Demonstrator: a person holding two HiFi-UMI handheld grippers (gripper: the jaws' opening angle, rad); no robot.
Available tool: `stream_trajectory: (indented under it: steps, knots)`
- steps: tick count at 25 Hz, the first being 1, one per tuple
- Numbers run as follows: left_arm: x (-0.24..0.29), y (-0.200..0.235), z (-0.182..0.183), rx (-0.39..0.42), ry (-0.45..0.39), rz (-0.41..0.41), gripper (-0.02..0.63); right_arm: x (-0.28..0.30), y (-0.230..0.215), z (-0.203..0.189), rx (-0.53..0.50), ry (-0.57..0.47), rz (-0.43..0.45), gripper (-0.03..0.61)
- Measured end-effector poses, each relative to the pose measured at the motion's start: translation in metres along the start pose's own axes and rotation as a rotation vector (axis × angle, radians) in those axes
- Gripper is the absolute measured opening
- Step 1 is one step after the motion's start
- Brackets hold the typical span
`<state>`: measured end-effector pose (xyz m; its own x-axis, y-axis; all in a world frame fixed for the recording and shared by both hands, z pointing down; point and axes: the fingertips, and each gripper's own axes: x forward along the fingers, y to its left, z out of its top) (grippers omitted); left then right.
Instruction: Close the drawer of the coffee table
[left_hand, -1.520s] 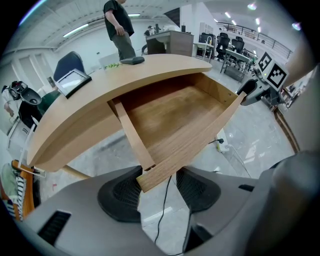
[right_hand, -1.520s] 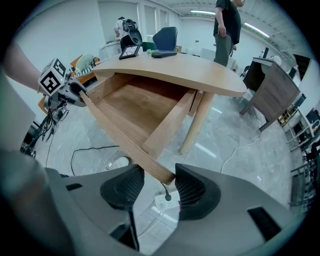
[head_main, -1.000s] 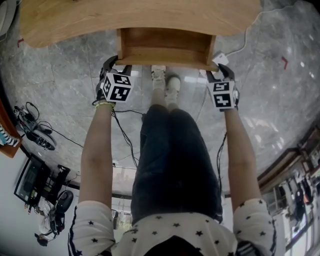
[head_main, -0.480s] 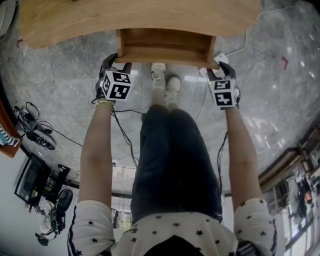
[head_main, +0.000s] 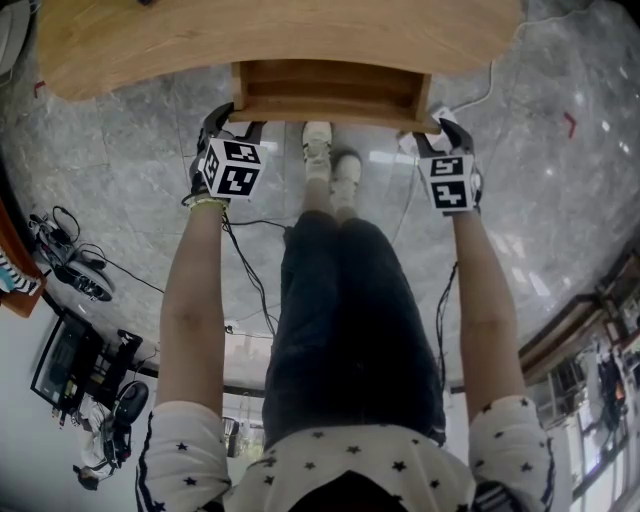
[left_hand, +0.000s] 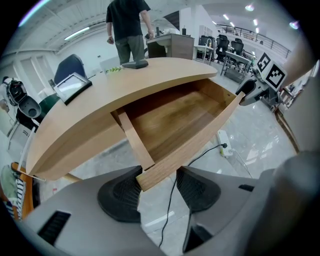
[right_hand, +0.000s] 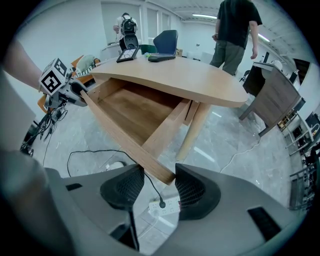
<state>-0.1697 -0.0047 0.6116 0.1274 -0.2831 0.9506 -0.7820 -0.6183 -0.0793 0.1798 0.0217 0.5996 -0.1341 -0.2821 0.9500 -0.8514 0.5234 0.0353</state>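
Observation:
The light wooden coffee table fills the top of the head view, its drawer pulled partly out toward me. My left gripper is at the drawer front's left corner and my right gripper at its right corner. In the left gripper view the drawer's front corner sits between the open jaws of the left gripper, close against the left pad. In the right gripper view the other corner lies between the open jaws of the right gripper. The drawer's inside is empty.
A person stands behind the table. A tablet and a dark object lie on its top. A power strip and cables lie on the marble floor. My feet are below the drawer. Desks and chairs stand behind.
The drawer has slid a little further into the table, and both grippers have moved forward with its front corners.

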Motion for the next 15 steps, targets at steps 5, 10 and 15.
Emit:
stream_trajectory:
  steps: [5,10,15]
  knots:
    - [0.000,0.003,0.005,0.004,-0.013,0.001,0.219,0.000,-0.003,0.004,-0.002,-0.005,-0.004,0.202]
    - [0.000,0.005,0.008,0.008,-0.020,0.000,0.219,0.000,-0.005,0.007,-0.002,-0.007,-0.007,0.202]
    - [0.000,0.007,0.012,0.012,-0.028,-0.002,0.219,-0.001,-0.008,0.011,-0.001,-0.010,-0.010,0.204]
